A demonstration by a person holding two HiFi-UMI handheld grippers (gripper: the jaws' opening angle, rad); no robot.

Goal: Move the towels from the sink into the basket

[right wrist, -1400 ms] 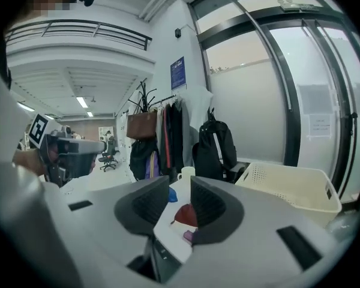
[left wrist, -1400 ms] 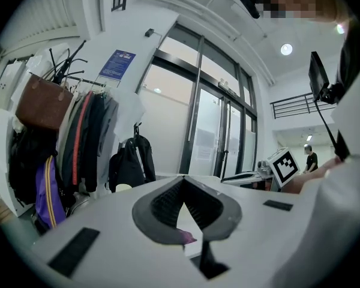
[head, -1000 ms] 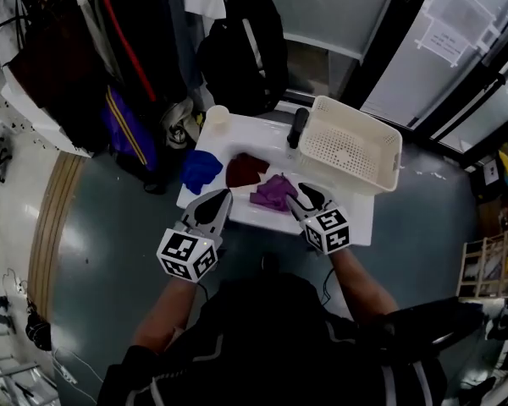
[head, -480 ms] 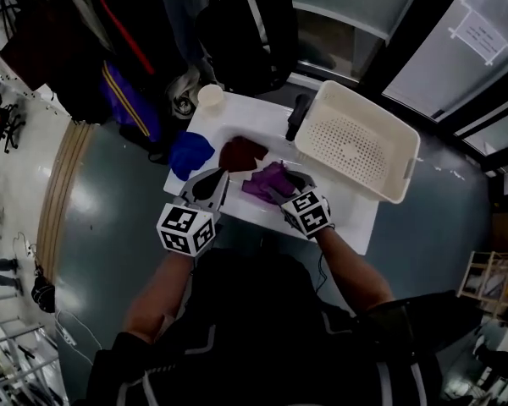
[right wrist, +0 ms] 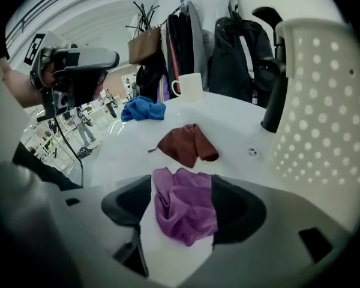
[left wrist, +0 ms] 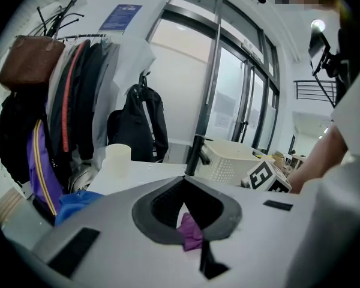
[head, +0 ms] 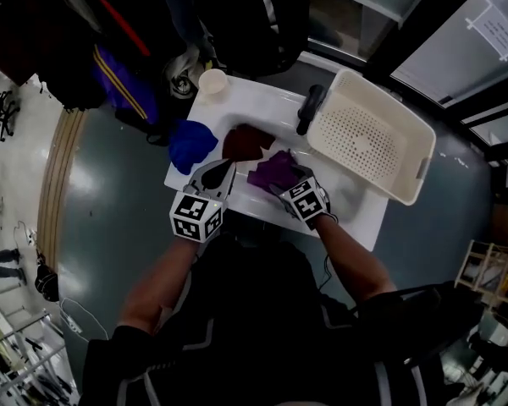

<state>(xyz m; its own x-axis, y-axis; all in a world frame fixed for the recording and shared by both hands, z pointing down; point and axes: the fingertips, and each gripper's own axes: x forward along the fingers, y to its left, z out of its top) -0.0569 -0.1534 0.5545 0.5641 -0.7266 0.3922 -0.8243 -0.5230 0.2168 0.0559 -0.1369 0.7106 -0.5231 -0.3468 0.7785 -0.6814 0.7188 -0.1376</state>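
My right gripper [head: 284,183] has come down into the sink [right wrist: 231,131], and its jaws have just been opening wide. The purple towel [right wrist: 185,212] sits bunched between them, low in the middle of the right gripper view, but the pads do not squeeze it yet. My left gripper [head: 223,168], just left of it in the head view, has also come down. Its jaws are together and hold nothing. A bit further lies the red-brown towel [right wrist: 185,144]. The blue towel [right wrist: 143,108] is further still, upper left. The basket [right wrist: 324,101] at the right has no towel in it. I think grabbing the first towel comes next.

Purple towel [left wrist: 191,233] mostly out of sight behind the left hand-held gripper [left wrist: 183,180]
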